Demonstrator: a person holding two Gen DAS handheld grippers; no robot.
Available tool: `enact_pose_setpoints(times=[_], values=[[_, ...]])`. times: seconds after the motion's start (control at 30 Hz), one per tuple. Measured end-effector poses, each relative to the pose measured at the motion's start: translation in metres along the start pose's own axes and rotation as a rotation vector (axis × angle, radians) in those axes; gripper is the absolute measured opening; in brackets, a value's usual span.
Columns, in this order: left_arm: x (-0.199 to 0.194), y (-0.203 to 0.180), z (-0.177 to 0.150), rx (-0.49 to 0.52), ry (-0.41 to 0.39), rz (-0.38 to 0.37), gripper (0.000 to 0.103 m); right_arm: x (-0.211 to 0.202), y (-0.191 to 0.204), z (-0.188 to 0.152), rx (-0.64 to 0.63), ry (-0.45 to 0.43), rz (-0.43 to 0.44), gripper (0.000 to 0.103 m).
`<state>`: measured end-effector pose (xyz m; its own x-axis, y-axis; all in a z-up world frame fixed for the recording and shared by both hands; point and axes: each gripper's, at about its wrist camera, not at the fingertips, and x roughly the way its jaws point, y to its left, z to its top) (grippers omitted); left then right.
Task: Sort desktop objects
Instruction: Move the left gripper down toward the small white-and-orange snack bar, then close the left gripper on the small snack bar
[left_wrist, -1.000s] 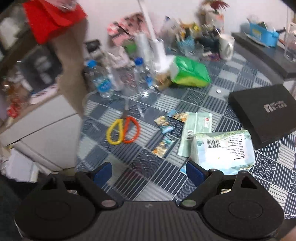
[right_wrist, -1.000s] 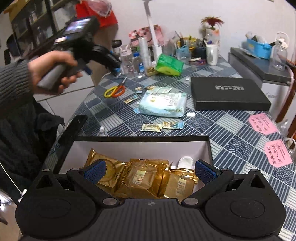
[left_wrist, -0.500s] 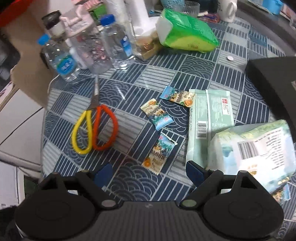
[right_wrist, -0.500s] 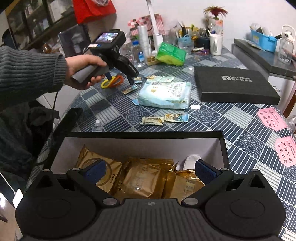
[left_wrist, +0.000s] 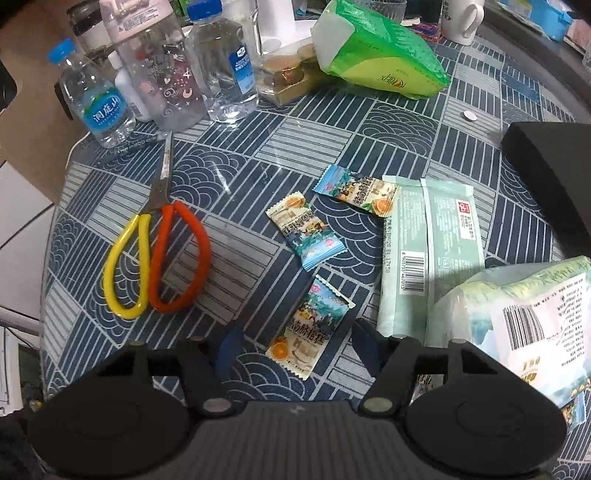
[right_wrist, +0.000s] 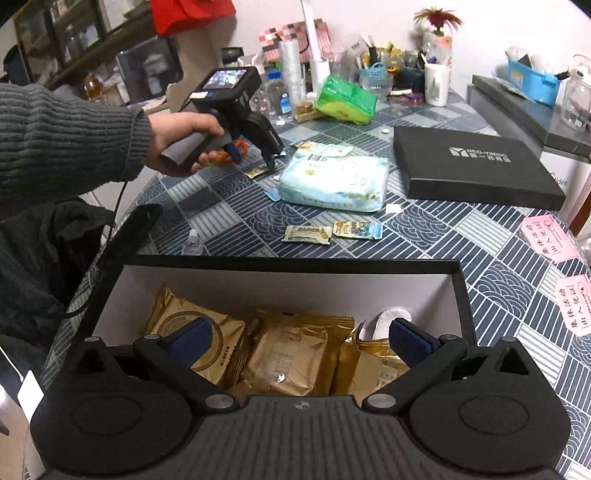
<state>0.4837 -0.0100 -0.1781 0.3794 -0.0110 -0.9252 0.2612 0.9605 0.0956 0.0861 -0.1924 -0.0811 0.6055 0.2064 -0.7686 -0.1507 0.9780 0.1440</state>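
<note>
Left gripper (left_wrist: 295, 349): jaws closing astride a candy packet (left_wrist: 308, 332), pads clear of it. Obstructions: scissors (left_wrist: 157, 254) to the left, flat green sachets (left_wrist: 428, 254) and a tissue pack (left_wrist: 517, 325) close on the right, two more candies (left_wrist: 306, 230) ahead. Bottles (left_wrist: 155, 70) crowd the far edge. Bare tablecloth (left_wrist: 240, 177) lies between scissors and candies. Right gripper (right_wrist: 295, 341) hangs over an open box (right_wrist: 291, 260) filled with gold packets (right_wrist: 288, 358).
</note>
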Motion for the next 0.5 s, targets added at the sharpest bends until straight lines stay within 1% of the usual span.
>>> enact_pose_setpoints(times=[0.13,0.2,0.3,0.37,0.4,0.43,0.47,0.5], values=[[0.007,-0.006,0.000,0.024,0.003,-0.011,0.075,-0.001,0.000,0.001,-0.003,-0.001,-0.001,0.103],[0.010,-0.010,0.000,0.042,0.003,0.003,0.076,-0.001,0.001,0.001,-0.006,-0.001,-0.001,0.103],[0.012,-0.008,0.002,0.025,-0.009,-0.010,0.075,-0.003,0.001,0.001,-0.009,-0.004,-0.003,0.103],[0.012,-0.004,0.002,-0.022,-0.013,-0.037,0.066,-0.004,0.000,0.001,-0.007,-0.005,-0.004,0.103],[0.012,-0.002,0.001,-0.052,-0.014,-0.055,0.057,-0.004,0.000,0.001,-0.005,-0.006,-0.005,0.103],[0.012,0.000,0.000,-0.079,-0.018,-0.067,0.051,-0.004,-0.001,0.001,0.000,-0.007,-0.006,0.103],[0.011,-0.001,-0.001,-0.079,-0.021,-0.061,0.049,-0.004,-0.002,0.001,0.005,-0.007,-0.004,0.103],[0.010,-0.002,-0.003,-0.078,-0.023,-0.056,0.043,-0.005,-0.002,0.002,0.010,-0.009,-0.003,0.103]])
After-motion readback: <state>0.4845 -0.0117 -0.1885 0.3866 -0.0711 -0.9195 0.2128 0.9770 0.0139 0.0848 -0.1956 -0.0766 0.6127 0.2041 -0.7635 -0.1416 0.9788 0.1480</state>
